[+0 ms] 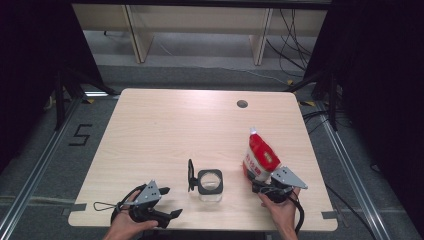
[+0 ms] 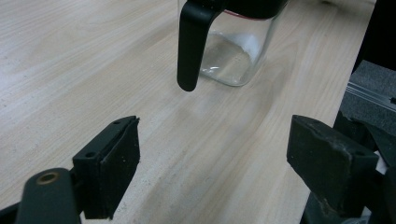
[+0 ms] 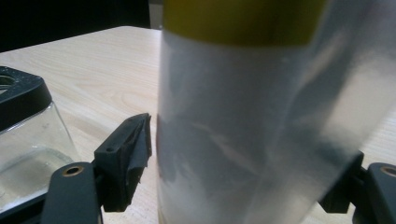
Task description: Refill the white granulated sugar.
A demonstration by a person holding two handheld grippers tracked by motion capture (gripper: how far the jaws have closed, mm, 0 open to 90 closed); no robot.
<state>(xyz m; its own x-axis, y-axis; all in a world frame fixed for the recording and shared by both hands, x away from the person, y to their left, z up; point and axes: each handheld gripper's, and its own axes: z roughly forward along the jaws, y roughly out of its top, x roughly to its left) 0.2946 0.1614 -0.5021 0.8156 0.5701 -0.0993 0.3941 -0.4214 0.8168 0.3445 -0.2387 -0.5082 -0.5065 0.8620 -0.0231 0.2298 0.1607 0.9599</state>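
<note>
The room is dark at both sides, with a grey floor on which cables trail, pale cabinet bases at the far end and metal rails flanking the work area.

The bench is a rectangular top of pale wood-grain laminate with rounded corners, a round cable hole near its far right edge and grey tape tabs at its near corners.

The bag is a soft plastic pouch, red and white with a yellow band, its lower part clear film over a white powdery filling. It stands at the near right of the bench, its long axis tilted from upright, the sealed top pointing up and away from the person toward the far edge.

The glass jar stands upright near the middle of the near edge, just left of the bag and apart from it. It is a clear, square-sided vessel with a black collar and a round opening; its black lid is swung open on the left side and hangs down beside the wall, as the left gripper view shows.

The right gripper, held in the person's right hand, has its fingers closed on the lower part of the bag, one on either side of the film.

The left gripper, held in the left hand at the near left of the bench, has its fingers spread wide with only bare bench between them, pointing toward the jar and well short of it.
</note>
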